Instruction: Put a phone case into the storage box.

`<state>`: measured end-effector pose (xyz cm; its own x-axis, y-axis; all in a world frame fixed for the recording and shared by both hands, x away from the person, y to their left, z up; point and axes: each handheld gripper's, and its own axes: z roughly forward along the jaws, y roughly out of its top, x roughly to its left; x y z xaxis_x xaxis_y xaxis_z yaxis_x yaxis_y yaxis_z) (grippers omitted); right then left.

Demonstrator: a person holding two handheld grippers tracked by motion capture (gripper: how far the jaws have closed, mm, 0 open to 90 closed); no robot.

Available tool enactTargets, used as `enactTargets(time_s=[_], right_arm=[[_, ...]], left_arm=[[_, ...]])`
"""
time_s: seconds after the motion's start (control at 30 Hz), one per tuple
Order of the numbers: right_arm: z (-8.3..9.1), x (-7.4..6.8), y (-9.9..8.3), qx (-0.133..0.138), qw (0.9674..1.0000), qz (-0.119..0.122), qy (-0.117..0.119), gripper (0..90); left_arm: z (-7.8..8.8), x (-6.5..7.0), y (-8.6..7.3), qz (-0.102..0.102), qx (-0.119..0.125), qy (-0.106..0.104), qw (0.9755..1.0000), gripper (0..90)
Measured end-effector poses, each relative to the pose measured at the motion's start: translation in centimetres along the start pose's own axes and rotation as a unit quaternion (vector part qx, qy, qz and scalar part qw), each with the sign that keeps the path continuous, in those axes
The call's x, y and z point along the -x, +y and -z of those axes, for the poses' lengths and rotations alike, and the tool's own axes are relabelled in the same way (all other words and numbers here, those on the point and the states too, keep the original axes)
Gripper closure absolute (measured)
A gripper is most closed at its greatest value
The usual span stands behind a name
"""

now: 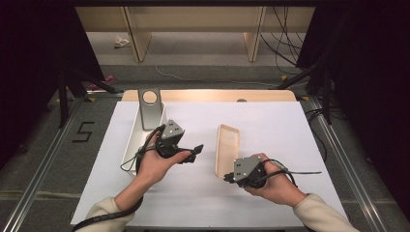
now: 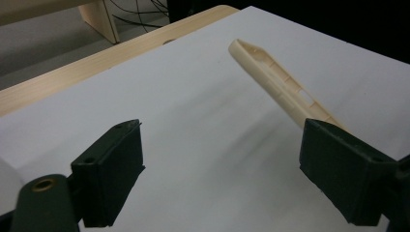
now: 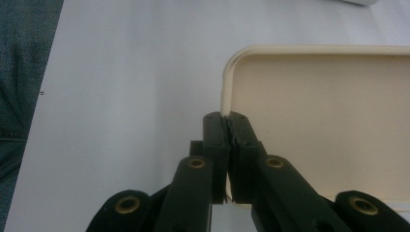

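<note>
The right gripper pinches the rim of the cream phone case; the left gripper hangs spread wide, holding nothing.

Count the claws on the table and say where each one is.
2. The left claw hangs open over the white sheet beside the white tray. The right claw is shut on the near rim of the cream phone case.

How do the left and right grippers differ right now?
The left gripper has its jaws wide apart with nothing between them; the right gripper is shut on the rim of the cream phone case. In the high view, the left gripper is off the case, pointing toward it, while the right gripper sits at its near end. Both are hand-held, with black jaws and a grey plate on top.
</note>
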<state>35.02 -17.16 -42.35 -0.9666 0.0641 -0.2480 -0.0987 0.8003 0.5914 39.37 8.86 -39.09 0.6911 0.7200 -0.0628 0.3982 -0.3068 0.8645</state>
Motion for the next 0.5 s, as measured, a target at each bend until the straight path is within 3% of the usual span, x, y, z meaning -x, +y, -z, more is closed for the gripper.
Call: enactTargets(time_s=[0.3,0.5], right_arm=[[-0.1,-0.3,0.4,0.001,1.0,0.008,0.002,88.4],[-0.2,-0.4,0.6,0.001,0.9999,0.013,-0.001,88.4]], left_arm=[[-2.2,0.8,2.7,0.009,-0.014,-0.012,0.9998,18.8],[-3.8,0.9,3.6,0.023,-0.037,-0.01,0.999,28.1]])
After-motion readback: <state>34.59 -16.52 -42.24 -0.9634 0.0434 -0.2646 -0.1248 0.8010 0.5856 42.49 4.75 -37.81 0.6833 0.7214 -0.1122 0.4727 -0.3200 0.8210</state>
